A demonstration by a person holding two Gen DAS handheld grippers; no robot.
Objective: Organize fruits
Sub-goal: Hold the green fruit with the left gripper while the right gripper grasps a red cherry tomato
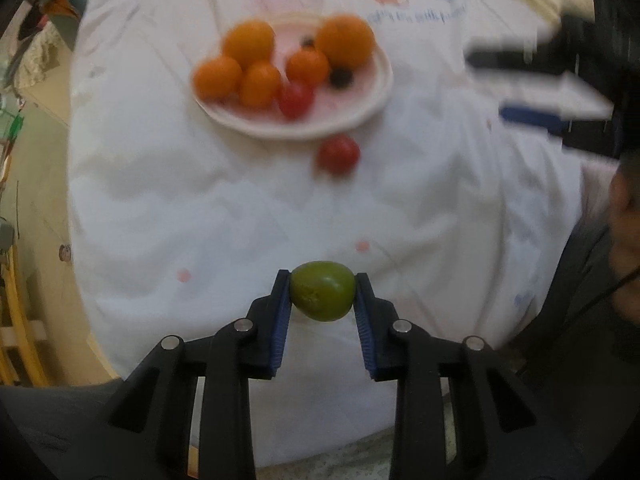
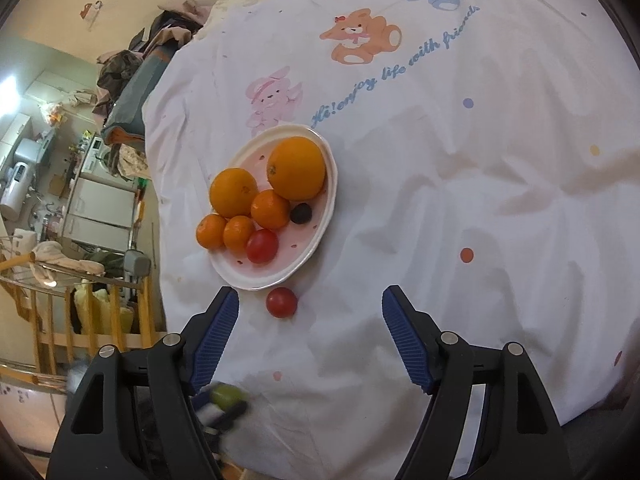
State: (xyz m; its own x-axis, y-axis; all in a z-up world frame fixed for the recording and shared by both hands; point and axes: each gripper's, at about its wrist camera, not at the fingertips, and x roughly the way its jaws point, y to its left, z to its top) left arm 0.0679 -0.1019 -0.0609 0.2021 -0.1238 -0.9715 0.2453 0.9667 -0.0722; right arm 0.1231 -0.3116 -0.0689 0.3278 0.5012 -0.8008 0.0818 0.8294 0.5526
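Note:
My left gripper (image 1: 322,285) is shut on a green fruit (image 1: 322,291) and holds it above the white cloth, near its front edge. Beyond it a white plate (image 1: 372,98) holds several oranges (image 1: 346,42), a red tomato (image 1: 295,99) and a small dark fruit (image 1: 341,77). Another red tomato (image 1: 338,154) lies on the cloth just in front of the plate. My right gripper (image 2: 310,300) is open and empty above the cloth, with that loose tomato (image 2: 281,302) between its fingers and nearer the left one. The plate (image 2: 316,242) lies just beyond. The green fruit (image 2: 226,395) shows blurred at lower left.
The white cloth (image 2: 460,208) has cartoon animals and blue writing printed on it. Its edge drops off at the left, where a wooden rail (image 2: 68,336), cabinets and clutter stand. The right gripper shows blurred at the right in the left wrist view (image 1: 544,92).

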